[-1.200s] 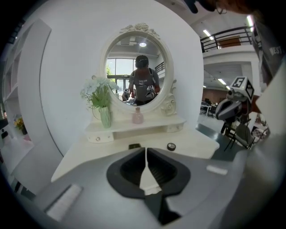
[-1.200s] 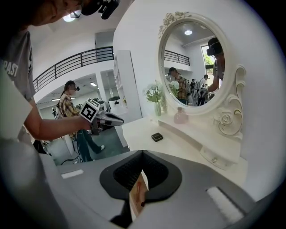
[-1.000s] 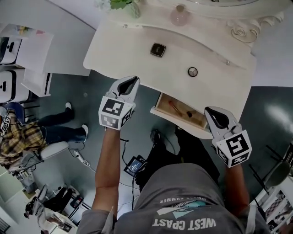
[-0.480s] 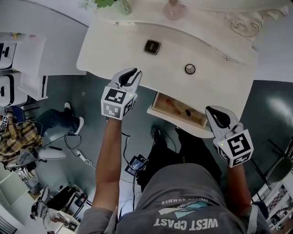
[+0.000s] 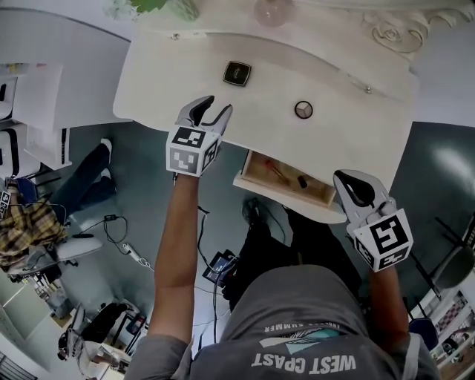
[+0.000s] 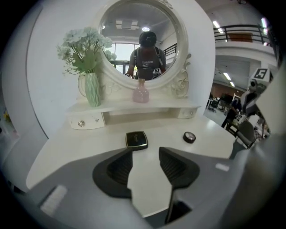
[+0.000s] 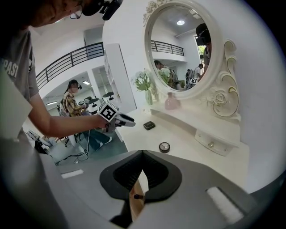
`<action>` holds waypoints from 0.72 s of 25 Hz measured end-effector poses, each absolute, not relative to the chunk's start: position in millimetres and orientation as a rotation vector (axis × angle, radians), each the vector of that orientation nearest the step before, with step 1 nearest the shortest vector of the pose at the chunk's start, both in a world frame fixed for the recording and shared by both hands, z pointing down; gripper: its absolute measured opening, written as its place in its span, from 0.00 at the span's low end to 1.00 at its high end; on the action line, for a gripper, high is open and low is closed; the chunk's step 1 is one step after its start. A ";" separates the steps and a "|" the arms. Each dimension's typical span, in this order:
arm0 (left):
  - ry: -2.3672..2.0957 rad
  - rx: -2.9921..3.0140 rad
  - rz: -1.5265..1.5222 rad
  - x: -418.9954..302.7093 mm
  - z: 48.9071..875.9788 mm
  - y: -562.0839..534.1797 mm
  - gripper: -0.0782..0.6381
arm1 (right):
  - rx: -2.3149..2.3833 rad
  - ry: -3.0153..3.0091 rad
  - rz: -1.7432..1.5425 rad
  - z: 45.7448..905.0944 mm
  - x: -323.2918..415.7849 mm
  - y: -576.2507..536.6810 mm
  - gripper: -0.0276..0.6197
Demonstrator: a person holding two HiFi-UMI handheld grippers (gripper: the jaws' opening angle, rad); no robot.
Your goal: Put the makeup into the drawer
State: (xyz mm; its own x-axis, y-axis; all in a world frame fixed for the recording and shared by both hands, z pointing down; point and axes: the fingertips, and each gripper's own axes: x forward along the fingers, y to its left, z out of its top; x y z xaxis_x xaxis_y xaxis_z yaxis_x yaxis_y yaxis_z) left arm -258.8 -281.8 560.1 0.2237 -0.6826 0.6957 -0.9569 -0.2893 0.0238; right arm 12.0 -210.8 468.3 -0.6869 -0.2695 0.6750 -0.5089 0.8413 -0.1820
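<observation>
**Two makeup pieces out, drawer open**

A square black compact (image 5: 237, 73) with a pale rim lies flat and shut on the white dressing table (image 5: 334, 141). A small round dark case (image 5: 303, 110) lies flat well apart from it, nearer the drawer. The drawer (image 5: 276, 194) is pulled out from under the table's front edge. Its wooden bottom holds a slim reddish stick (image 5: 275, 171) and a small dark piece (image 5: 302, 180).

Your head view's top edge cuts off the pink glass bottle (image 5: 272, 9) and pale green flowers (image 5: 152, 6). Inside the open wooden drawer (image 5: 286, 199), the reddish stick (image 5: 275, 171) and dark bit (image 5: 302, 180) are too small for you to identify.
</observation>
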 end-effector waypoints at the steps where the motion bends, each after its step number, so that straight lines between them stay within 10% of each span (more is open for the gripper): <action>1: -1.508 2.044 0.813 -259.6 564.0 -285.5 0.38 | 0.567 -2.349 0.475 470.1 12.9 -212.0 0.05; 10: -1.536 1.964 0.835 -266.2 597.8 -321.9 0.62 | 0.609 -2.306 0.504 483.5 26.1 -222.5 0.05; 18: -1.511 1.913 0.885 -265.7 618.9 -343.5 0.63 | 0.639 -2.280 0.537 494.7 31.7 -227.4 0.05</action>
State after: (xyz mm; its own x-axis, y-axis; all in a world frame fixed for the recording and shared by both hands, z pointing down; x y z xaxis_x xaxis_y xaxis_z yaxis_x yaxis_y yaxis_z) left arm -265.7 -343.5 618.9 0.1548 -0.6190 0.7700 -0.9744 -0.2242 0.0156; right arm 31.7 -227.4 494.7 -0.6343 -0.2891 0.7170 -0.5789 0.7923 -0.1926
